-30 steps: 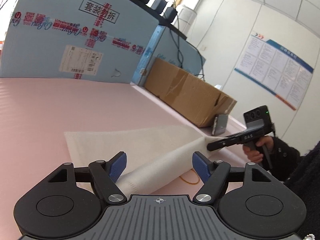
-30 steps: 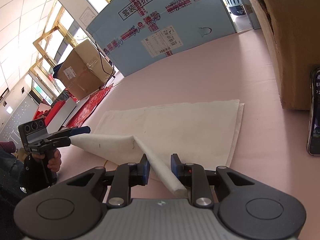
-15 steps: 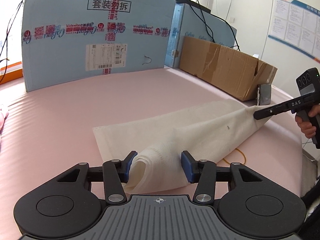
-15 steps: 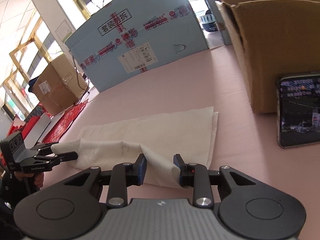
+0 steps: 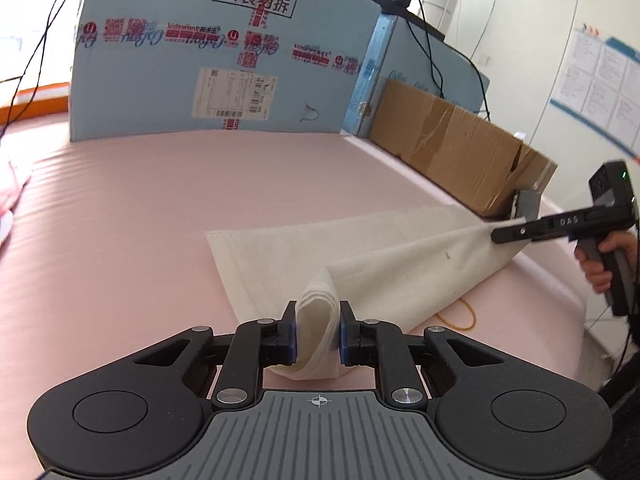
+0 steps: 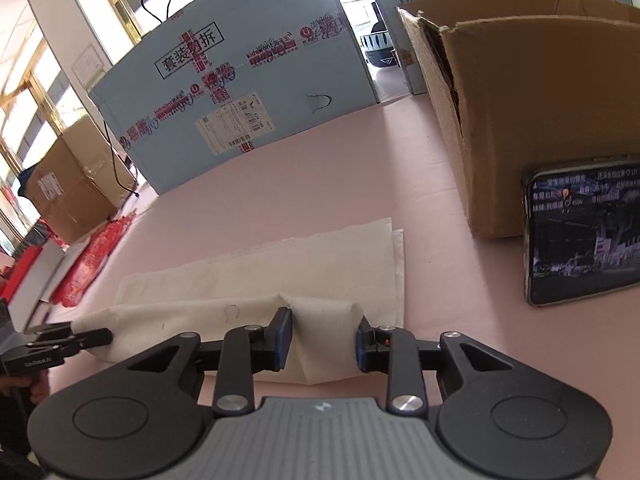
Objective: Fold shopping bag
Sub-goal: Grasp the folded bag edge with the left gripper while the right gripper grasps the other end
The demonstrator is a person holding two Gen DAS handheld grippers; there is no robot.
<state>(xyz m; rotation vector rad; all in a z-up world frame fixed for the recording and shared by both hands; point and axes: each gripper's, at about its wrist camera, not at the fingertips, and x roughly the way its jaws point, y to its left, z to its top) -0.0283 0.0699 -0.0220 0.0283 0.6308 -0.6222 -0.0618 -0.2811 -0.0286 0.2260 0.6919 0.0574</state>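
The shopping bag, an off-white cloth one, lay on the pink surface in front of a big blue box and a brown cardboard box. Its far part lay flat; its near edge was lifted and rolled over between the two claws.

The left claw was clamped on one bunched end of the bag, both blue pads pressing the folds of cloth. In the right wrist view this same claw showed at the lower left, its tips on the bag's corner.

The right claw stood partly apart and was opening. The bag's other end lay between its fingers; the left pad touched the cloth, while the right one stood at the cloth's edge, so the grip was loose. In the left wrist view the right claw appeared at the far right, held by a hand, with the bag's corner drawn up to its tips.

A phone with a lit screen leaned against the brown cardboard box, apart from the bag.
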